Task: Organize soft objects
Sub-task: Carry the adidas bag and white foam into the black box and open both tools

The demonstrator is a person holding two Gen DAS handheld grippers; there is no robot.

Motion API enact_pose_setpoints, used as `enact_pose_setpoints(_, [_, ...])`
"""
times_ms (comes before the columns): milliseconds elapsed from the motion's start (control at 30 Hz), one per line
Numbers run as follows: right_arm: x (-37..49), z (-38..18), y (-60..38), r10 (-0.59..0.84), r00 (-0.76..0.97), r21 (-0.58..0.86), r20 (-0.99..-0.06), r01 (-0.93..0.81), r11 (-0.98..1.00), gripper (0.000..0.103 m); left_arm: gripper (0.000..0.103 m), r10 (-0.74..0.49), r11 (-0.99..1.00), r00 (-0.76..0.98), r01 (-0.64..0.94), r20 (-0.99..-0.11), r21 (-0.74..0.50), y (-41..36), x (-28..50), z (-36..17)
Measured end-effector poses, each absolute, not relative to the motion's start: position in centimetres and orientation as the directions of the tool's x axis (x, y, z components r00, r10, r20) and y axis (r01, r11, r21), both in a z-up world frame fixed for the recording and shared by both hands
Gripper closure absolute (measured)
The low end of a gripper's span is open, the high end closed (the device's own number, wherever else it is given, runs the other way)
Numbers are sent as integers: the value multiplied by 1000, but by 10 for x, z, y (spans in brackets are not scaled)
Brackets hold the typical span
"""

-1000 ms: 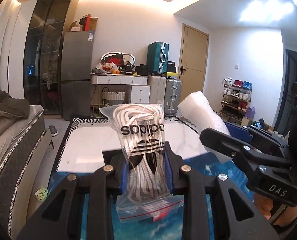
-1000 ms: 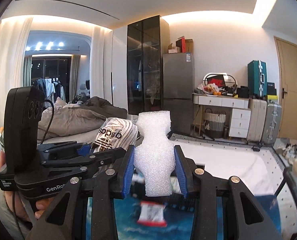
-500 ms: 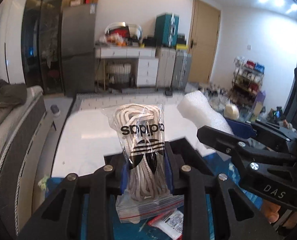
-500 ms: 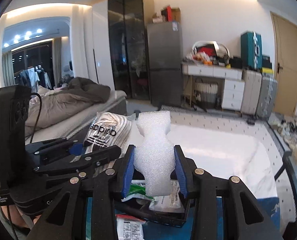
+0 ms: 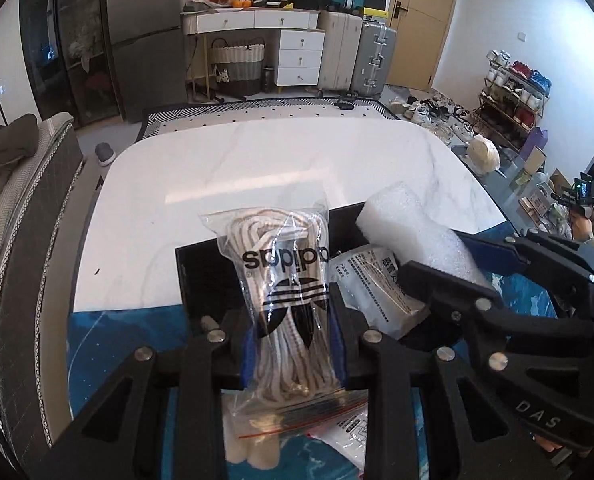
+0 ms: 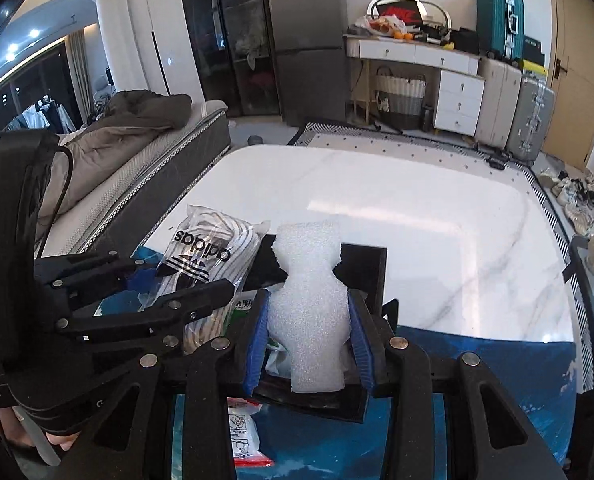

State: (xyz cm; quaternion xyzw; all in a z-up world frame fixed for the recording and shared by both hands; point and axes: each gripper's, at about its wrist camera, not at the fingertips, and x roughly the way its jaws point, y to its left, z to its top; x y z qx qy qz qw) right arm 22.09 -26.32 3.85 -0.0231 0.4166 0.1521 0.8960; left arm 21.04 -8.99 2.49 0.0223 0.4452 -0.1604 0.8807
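From the left wrist camera, the left gripper (image 5: 293,344) sits at the bottom centre of the frame, its blue-padded jaws closed tight on a clear zip bag of cream laces (image 5: 285,296) with a black three-stripe logo printed on it. The bag stands upright between the jaws, its red-lined zip end hanging below them. Behind it, in the middle of the frame, lies a black tray (image 5: 205,276) on the white marble table (image 5: 257,168), and a white printed packet (image 5: 373,284) rests inside the tray to the right of the bag. At the right edge the right gripper (image 5: 437,256) reaches in, holding a white foam piece (image 5: 413,228) above the tray. A blue cloth (image 5: 109,344) covers the near edge of the table, lower left.

From the right wrist camera, the right gripper (image 6: 309,336) fills the bottom centre, its jaws pinched on the foam piece (image 6: 309,296), which is squeezed narrow at the waist and stands upright. The tray (image 6: 369,264) shows just behind and below it. At centre left the left gripper (image 6: 169,292) holds the bag of laces (image 6: 205,252) tilted, close beside the foam. A small packet with red trim (image 6: 243,432) lies on the blue cloth (image 6: 477,360) at the bottom of the frame.
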Motion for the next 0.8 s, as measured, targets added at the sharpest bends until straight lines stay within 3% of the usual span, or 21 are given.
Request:
enact_pose_setpoints(467, [232, 14, -280, 260, 571, 123, -778, -268, 956, 63, 71, -280, 944, 531, 303, -800, -129, -84, 215, 19])
enact_pose_setpoints(533, [232, 14, -282, 266, 573, 131, -775, -265, 955, 58, 71, -281, 943, 531, 306, -799, -129, -84, 213, 20])
enact_pose_setpoints(800, [215, 25, -286, 281, 593, 143, -755, -269, 953, 56, 52, -280, 948, 576, 292, -768, -127, -73, 194, 40])
